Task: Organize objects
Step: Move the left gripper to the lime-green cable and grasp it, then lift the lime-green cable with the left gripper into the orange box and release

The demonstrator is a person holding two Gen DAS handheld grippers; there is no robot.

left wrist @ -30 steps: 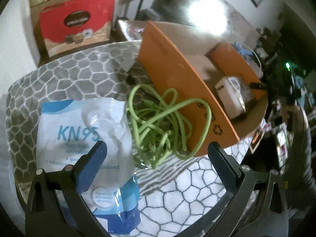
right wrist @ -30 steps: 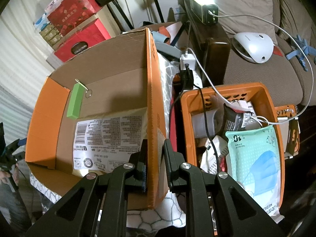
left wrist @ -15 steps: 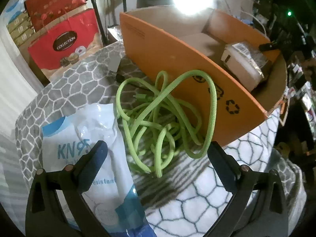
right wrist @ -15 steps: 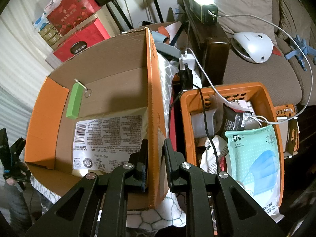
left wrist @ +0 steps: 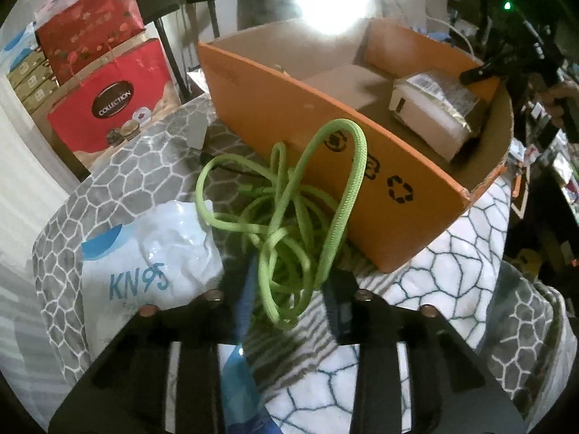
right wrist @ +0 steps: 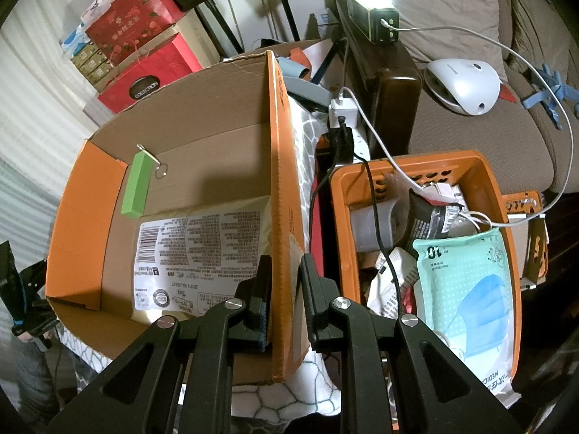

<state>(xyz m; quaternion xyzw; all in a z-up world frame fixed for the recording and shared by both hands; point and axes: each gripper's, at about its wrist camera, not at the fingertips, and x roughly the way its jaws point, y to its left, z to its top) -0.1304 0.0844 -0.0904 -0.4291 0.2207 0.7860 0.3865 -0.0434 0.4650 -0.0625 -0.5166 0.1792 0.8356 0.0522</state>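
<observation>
A tangled green cord (left wrist: 289, 213) lies on the patterned cloth against the side of the orange cardboard box (left wrist: 307, 123). My left gripper (left wrist: 289, 289) is closed around the near loops of the cord. A white KN95 mask pack (left wrist: 152, 256) lies left of it. My right gripper (right wrist: 286, 289) is shut on the box's right wall (right wrist: 282, 188). Inside the box lie a pale labelled packet (right wrist: 202, 253) and a green bar with a ring (right wrist: 135, 184).
An orange plastic basket (right wrist: 488, 170) with a mask pack, cables and packets stands right of the box. Red gift bags (left wrist: 105, 97) stand behind the table. A sofa with a white device (right wrist: 463, 83) is at the far right. The table edge drops off on the right.
My left gripper has moved forward and closed its fingers from wide open onto the green cord. The right gripper and the box have stayed still.
</observation>
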